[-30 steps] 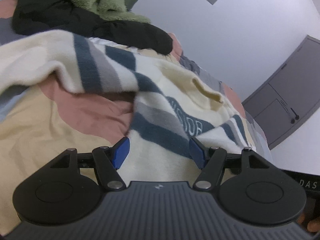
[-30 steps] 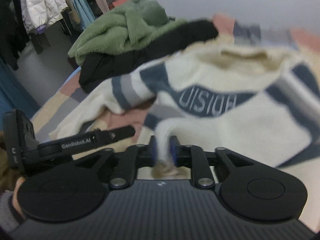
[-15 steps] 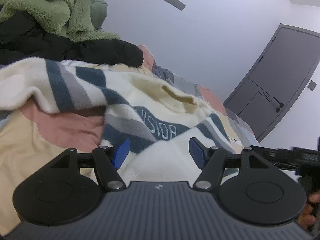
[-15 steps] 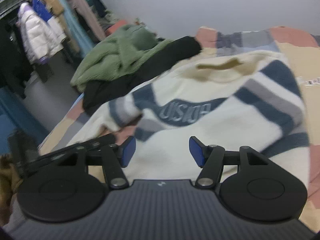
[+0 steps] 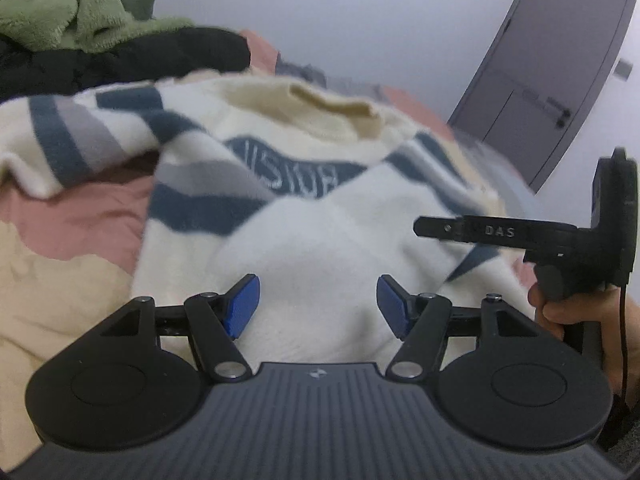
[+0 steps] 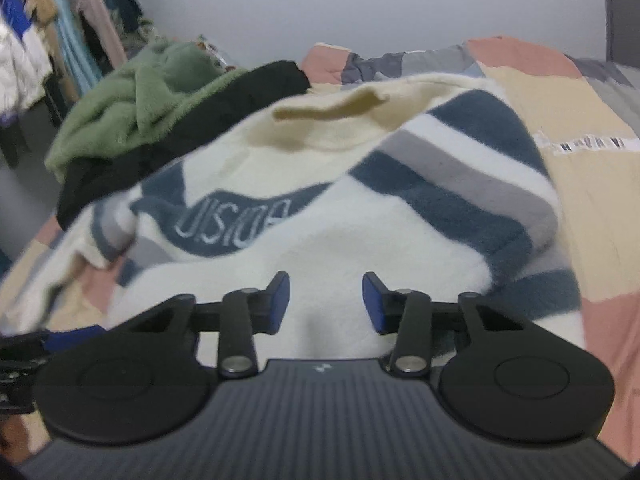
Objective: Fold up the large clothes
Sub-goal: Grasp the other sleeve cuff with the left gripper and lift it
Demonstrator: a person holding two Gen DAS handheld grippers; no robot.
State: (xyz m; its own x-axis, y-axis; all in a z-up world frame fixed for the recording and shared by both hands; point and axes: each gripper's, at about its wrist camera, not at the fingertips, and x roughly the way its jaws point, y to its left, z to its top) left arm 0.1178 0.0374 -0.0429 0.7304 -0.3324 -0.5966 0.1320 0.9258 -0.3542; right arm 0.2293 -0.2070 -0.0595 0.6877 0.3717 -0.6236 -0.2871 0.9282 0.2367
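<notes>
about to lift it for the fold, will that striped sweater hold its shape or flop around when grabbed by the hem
The striped sweater will probably flop: it already lies in soft humps and creases on the bed. Its thick, fuzzy knit looks fairly heavy for a garment, so the free part likely sags. That fuzz should grip rather than slip.

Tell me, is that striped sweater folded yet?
Not neatly: the striped sweater lies rumpled, one sleeve trailing sideways across the bed.

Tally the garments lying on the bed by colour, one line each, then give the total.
Cream sweater with blue and grey stripes: 1
Green fleece garment: 1
Black garment: 1
Total: 3
</notes>
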